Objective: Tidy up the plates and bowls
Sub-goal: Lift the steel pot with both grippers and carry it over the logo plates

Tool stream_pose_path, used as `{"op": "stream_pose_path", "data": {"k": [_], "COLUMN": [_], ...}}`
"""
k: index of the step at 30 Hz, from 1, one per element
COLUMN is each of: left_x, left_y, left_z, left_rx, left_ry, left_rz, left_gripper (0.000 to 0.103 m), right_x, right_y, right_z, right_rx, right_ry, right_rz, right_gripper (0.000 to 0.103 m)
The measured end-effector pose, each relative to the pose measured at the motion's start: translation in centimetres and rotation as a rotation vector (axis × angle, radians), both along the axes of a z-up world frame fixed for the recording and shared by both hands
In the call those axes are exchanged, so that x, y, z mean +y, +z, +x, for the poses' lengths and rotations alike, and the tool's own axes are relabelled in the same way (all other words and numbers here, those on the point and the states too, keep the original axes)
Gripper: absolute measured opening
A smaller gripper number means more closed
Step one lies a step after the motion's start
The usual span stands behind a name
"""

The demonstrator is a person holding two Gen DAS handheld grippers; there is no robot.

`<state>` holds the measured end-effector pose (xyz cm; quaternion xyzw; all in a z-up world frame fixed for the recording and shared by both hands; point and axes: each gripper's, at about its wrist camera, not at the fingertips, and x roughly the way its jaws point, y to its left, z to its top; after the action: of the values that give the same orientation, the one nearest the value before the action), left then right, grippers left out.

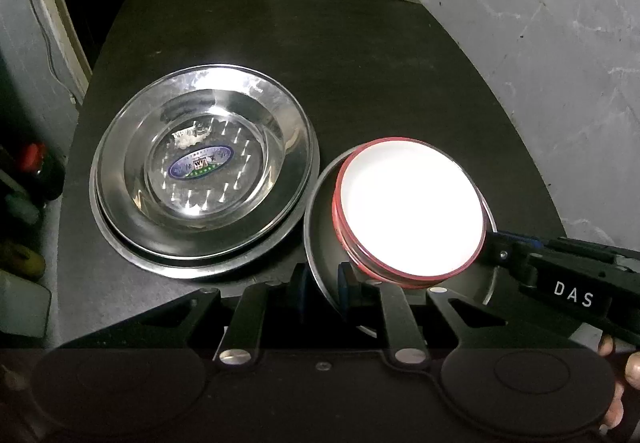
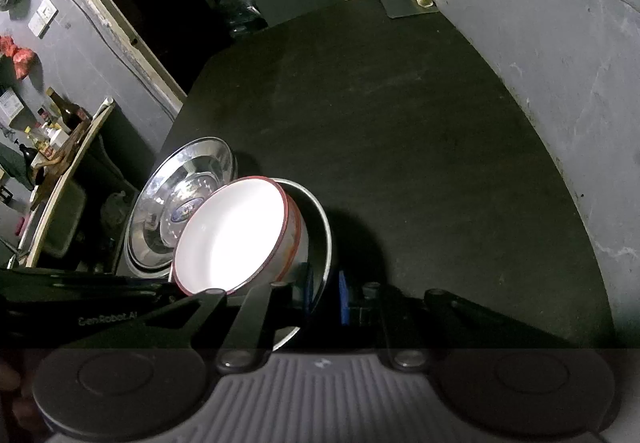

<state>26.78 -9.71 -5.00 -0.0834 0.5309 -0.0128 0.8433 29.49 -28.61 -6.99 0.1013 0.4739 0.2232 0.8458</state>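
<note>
Bowls (image 1: 408, 211), red-rimmed whites nested, sat in a dark pan (image 1: 324, 243) near the bench's (image 1: 360, 43) front edge, both my tongs clamped on the pan's rim: left (image 1: 322, 283), right (image 2: 324, 297).

Premises appear to be a modest home kitchen. Evidence: a dark countertop (image 2: 400, 115) against a grey marbled wall (image 2: 540, 23); a cleaver (image 2: 406, 1) lying at the upper centre; bottles of condiments (image 2: 52, 123) crowded on a shelf at the left; stainless plates (image 1: 200, 171) at lower left; a wall socket (image 2: 43, 17) at upper left.
</note>
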Motion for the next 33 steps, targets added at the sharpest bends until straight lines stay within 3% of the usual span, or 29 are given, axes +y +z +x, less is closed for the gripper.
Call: {"op": "stream_pose_path", "data": {"k": [33], "left_x": [-0.11], "left_y": [-0.23], "left_z": [-0.28], "left_rx": [-0.009], "left_ry": [-0.014], "left_rz": [-0.002], "left_gripper": [0.017], "right_x": [-0.32], "right_y": [-0.12], "right_z": [-0.53], "right_rx": [0.021], "right_ry": [0.017], "right_rz": [0.009], "right_gripper": [0.018]}}
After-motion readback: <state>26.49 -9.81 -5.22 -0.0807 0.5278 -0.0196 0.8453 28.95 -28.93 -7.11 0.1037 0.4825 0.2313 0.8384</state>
